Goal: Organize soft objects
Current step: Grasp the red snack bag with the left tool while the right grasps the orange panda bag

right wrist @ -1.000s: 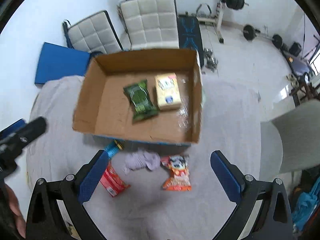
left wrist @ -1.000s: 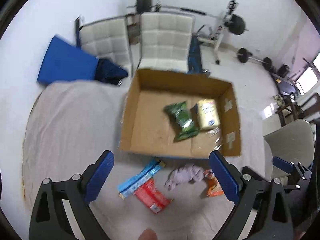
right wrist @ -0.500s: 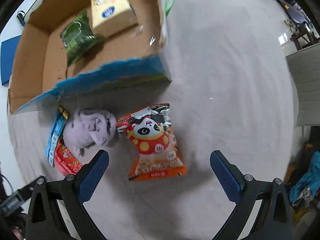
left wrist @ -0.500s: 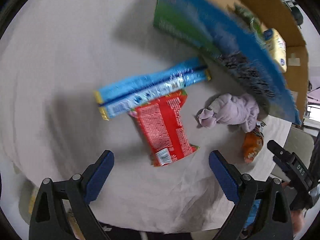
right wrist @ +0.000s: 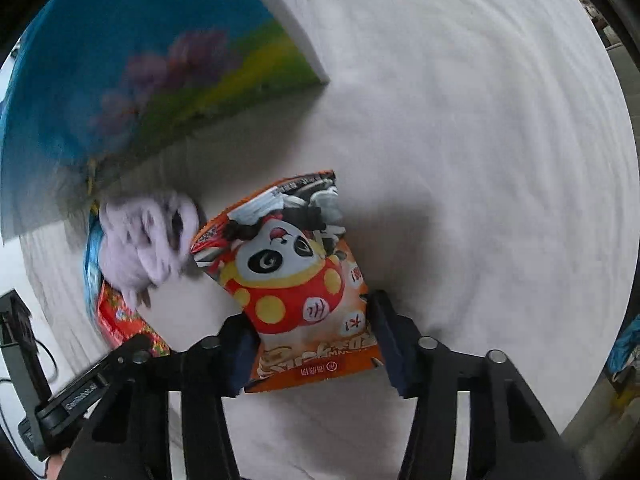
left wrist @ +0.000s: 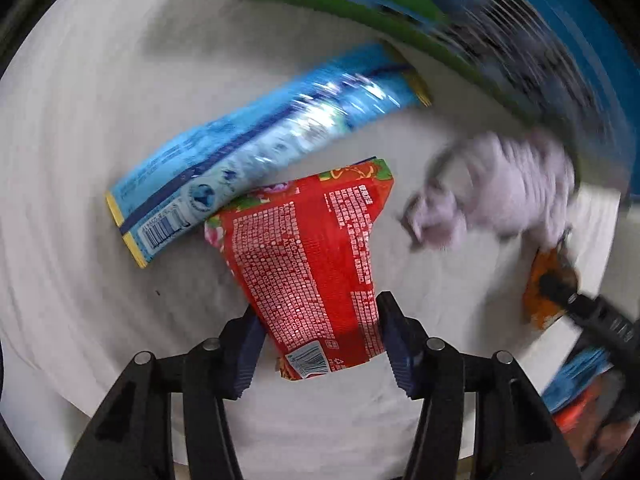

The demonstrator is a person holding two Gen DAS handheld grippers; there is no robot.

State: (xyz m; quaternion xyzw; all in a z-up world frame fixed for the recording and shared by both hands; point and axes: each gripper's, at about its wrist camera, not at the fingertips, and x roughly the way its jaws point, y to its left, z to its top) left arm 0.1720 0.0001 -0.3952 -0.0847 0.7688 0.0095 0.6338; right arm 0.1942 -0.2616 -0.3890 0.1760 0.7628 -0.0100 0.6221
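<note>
Our left gripper pinches the red packet's near end on the cloth, a blue packet overlapping its far corner. Our right gripper grips the panda bag; a lilac toy touches it, beside the box.

You can see dense white Chinese print and a barcode on the red snack packet, but none of it reads. The blue wrapper carries a barcode, digits illegible. The orange panda packet shows Chinese characters, too distorted to read with confidence.
</note>
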